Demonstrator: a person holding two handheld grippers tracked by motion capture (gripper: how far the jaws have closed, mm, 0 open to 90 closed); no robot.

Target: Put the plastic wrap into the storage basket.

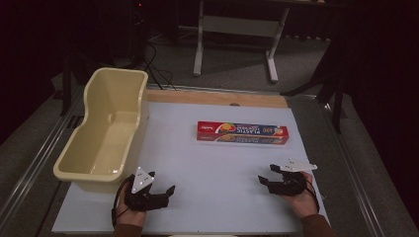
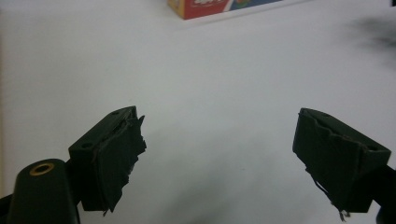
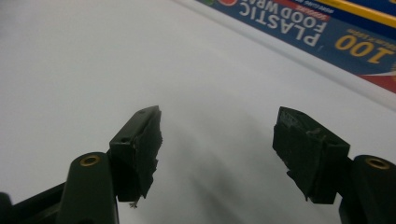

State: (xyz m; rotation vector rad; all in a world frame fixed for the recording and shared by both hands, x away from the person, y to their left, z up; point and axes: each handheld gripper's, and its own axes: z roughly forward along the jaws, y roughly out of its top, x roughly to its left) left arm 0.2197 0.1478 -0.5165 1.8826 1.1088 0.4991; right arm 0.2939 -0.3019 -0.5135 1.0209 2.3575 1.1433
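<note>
Approach step: both the left gripper (image 1: pixel 165 193) and right gripper (image 1: pixel 267 174) rest with jaws apart, empty, near the long red-and-blue cardboard plastic-wrap box (image 1: pixel 242 133). Next: reach forward, straddle box.

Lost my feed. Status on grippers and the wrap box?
Left gripper and right gripper open, empty, low over the white table. Long red-and-blue plastic food wrap box lies flat, untouched. Path clear.
</note>
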